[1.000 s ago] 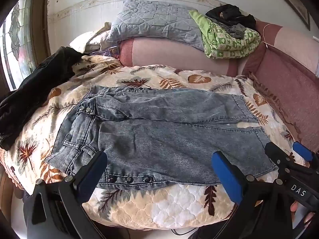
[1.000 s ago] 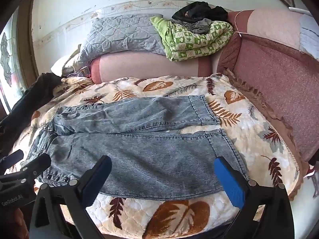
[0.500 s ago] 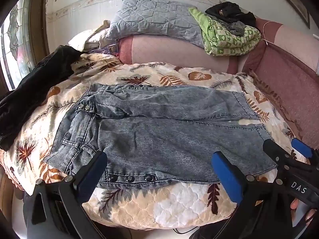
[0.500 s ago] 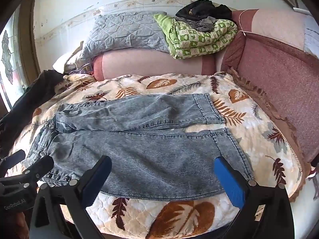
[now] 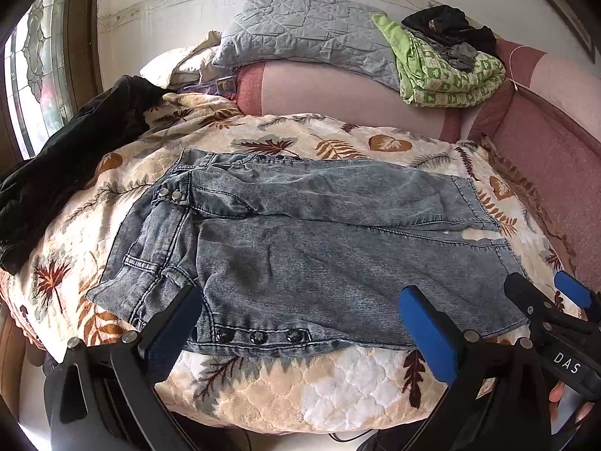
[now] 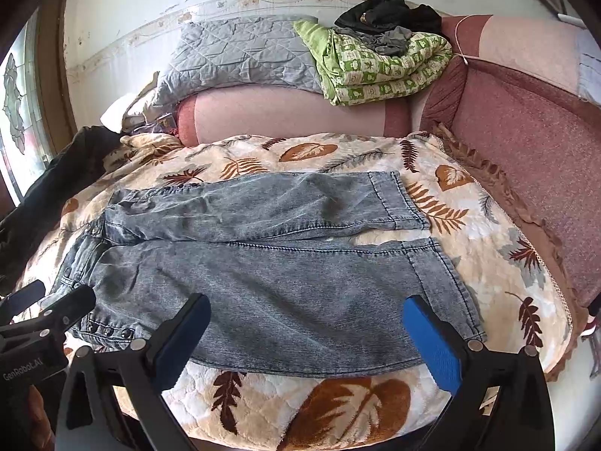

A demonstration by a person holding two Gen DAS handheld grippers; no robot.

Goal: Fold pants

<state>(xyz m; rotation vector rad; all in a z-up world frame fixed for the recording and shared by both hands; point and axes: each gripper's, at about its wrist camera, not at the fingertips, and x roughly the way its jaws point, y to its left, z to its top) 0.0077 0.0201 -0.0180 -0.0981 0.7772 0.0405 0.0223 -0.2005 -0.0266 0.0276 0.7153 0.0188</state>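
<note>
Since a second ago my left gripper (image 5: pixel 304 323) has edged closer to the pants (image 5: pixel 319 248), jaws wide and empty near the waistband. They lie flat on the leaf-print blanket (image 5: pixel 319 387), grey denim, legs side by side. My right gripper (image 6: pixel 306 332) hovers wide above the pants' (image 6: pixel 270 285) nearer leg.

White letters "DAS" stand on the black body of the right gripper (image 5: pixel 552 297), seen at the right edge of the left wrist view. "GenRobot.AI" stands on the left gripper (image 6: pixel 41 300), at the left edge of the right wrist view.
</note>
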